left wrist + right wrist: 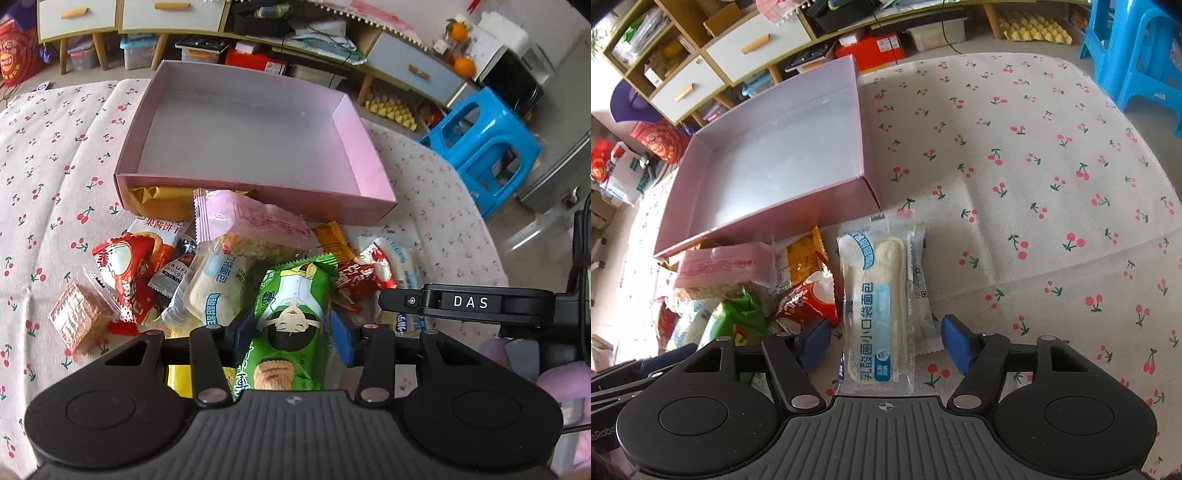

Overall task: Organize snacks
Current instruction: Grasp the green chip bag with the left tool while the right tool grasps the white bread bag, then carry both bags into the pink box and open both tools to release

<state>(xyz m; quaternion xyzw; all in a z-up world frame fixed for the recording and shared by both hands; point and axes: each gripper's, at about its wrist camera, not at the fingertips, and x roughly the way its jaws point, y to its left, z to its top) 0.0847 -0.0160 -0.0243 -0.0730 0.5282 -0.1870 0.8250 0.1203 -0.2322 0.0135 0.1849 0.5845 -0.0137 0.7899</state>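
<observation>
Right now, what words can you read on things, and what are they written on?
"DAS": right gripper's finger.
"乳酸菌小口袋面包": bread packet.
"TRUF", cut off: small chocolate wrapper.
Green biscuit packet, red packets, pink packet: print too blurred or upside down to read.

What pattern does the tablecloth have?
The tablecloth has small red cherries with green stems on cream, clearest in the right wrist view.

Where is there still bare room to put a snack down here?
The pink box is empty inside. The cherry-print cloth lies bare right of the box and of the bread packet. The snack pile before the box's near wall is crowded.
</observation>
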